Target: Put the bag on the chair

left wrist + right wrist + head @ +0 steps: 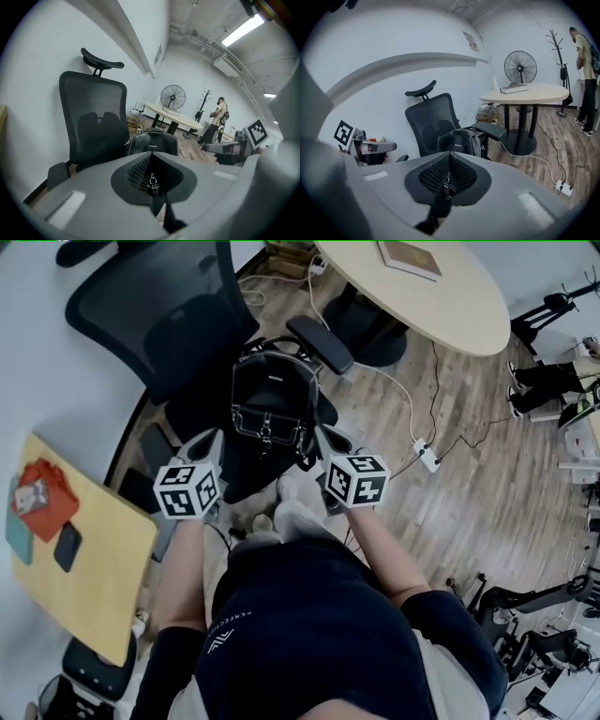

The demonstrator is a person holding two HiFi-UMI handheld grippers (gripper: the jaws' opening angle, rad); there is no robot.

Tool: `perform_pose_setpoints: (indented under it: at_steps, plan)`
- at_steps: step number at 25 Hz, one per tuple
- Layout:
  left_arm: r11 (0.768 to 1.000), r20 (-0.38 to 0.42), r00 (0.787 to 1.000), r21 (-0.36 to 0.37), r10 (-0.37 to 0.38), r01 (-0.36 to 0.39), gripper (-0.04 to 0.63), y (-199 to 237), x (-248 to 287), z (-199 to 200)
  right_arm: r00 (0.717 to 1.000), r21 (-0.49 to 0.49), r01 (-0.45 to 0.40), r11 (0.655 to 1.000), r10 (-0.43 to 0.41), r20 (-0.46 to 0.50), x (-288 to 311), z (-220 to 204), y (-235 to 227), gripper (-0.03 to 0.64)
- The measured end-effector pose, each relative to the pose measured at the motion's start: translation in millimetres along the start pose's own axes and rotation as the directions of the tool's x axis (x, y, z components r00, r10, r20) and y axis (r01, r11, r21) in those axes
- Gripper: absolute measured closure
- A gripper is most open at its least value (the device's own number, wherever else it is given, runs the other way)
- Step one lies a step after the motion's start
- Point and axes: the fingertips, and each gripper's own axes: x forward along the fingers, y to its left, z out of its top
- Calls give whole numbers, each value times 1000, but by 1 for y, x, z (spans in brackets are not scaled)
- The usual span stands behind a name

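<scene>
A black bag (272,401) with buckled straps stands upright on the seat of a black mesh office chair (155,306). My left gripper (211,439) hovers just off the bag's left lower corner, jaws shut and empty. My right gripper (321,435) sits close by the bag's right lower corner, also shut with nothing held. In the left gripper view the bag (152,143) stands beyond the closed left gripper (150,154). In the right gripper view the bag (461,140) stands a short way past the closed right gripper (450,155).
A round wooden table (450,306) with a book (408,259) stands behind the chair at right. A power strip (427,456) and cable lie on the wood floor. A yellow table (84,549) is at left. A person (586,70) stands far right by a fan (520,68).
</scene>
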Motion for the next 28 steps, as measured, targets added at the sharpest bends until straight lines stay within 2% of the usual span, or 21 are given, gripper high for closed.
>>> perform_pose_setpoints:
  at_steps: [6, 12, 28]
  plan:
    - [999, 4, 999, -32, 32, -32, 580, 2, -7, 2, 1000, 9, -7, 1000, 7, -1, -2, 4, 3, 615]
    - [993, 18, 999, -117, 33, -31, 580, 3, -8, 2, 1000, 21, -16, 1000, 16, 6, -1, 7, 2, 615]
    - [987, -3, 998, -142, 69, -69, 580, 14, -10, -7, 999, -4, -46, 999, 45, -29, 5, 7, 6, 615]
